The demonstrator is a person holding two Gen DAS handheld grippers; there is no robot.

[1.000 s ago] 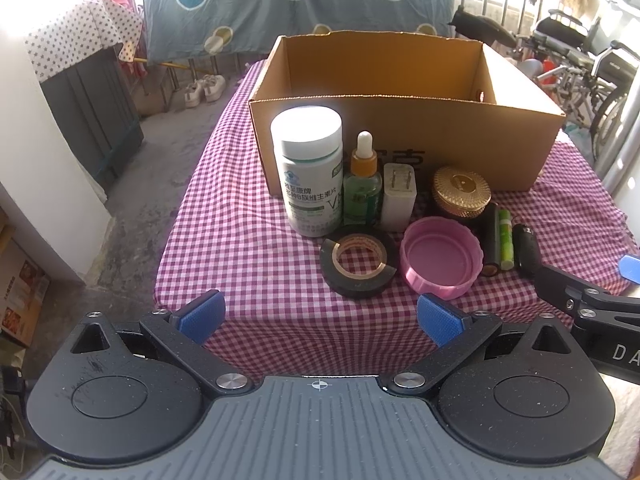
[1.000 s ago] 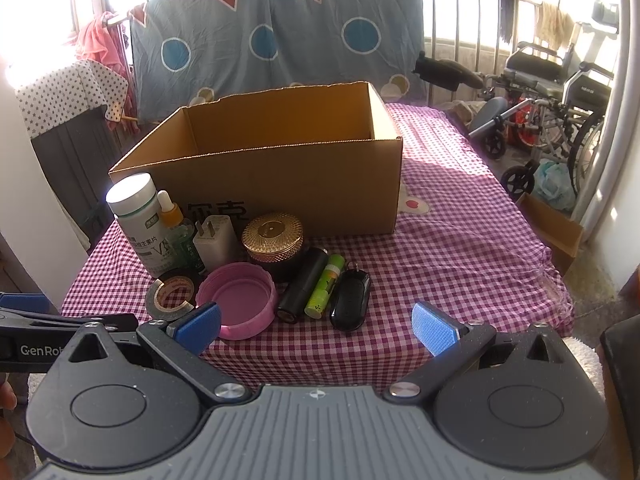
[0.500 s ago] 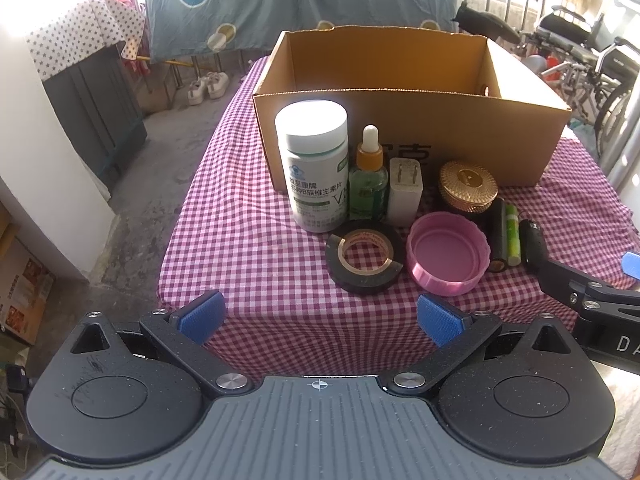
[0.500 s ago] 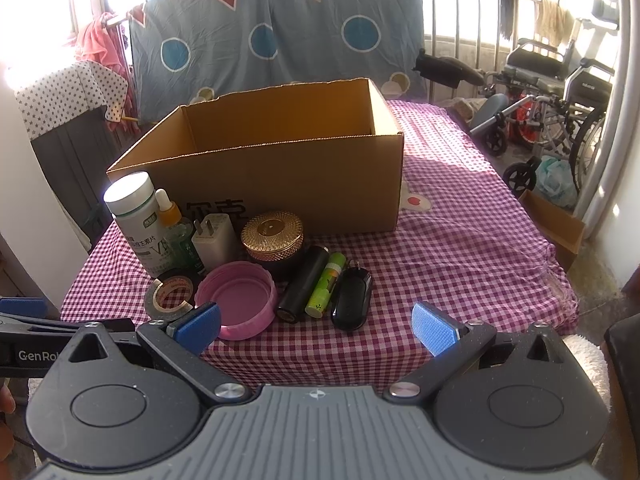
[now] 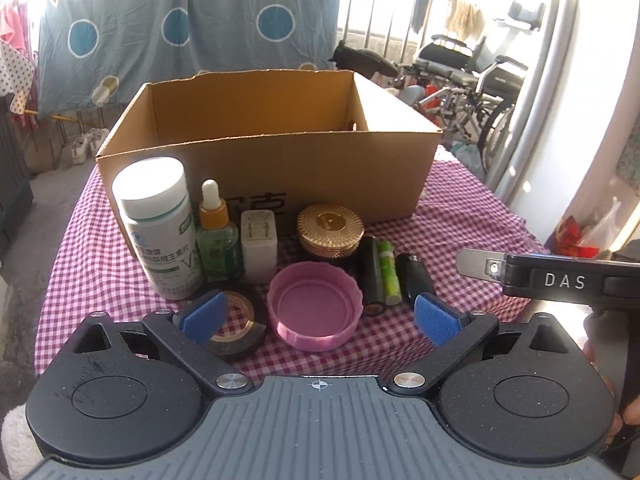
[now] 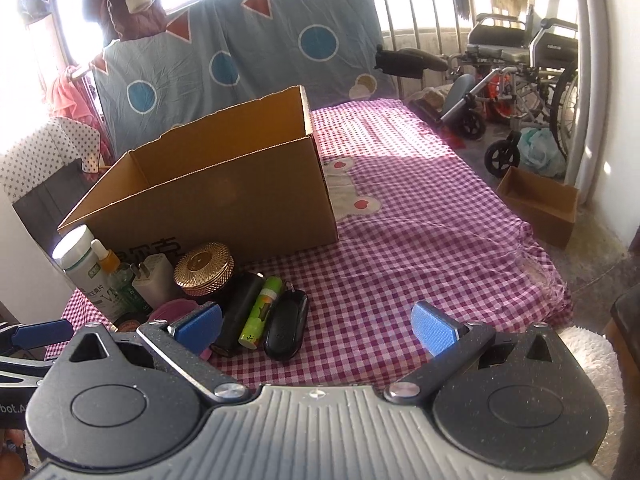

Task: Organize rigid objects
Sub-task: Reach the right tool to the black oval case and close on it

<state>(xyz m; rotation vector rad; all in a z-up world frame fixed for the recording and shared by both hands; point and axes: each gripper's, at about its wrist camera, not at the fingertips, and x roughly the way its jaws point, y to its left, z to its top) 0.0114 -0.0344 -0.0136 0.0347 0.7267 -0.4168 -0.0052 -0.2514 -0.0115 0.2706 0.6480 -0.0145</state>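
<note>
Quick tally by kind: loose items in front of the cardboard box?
Bottles: 2: white pill bottle, dropper bottle
Lids: 2: gold lid, pink cap
Tubes: 2: black, green
Charger plug: 1
Tape roll: 1
Key fob: 1
Total: 9

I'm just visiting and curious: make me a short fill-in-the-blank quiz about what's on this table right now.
1. The cardboard box stands behind the small items and looks ____ inside.
2. The cap lying open side up is ____ in colour.
3. The lid of the round jar is ____ in colour.
4. Both the left gripper and the right gripper are ____.

Missing words: empty; pink; gold; open
</note>
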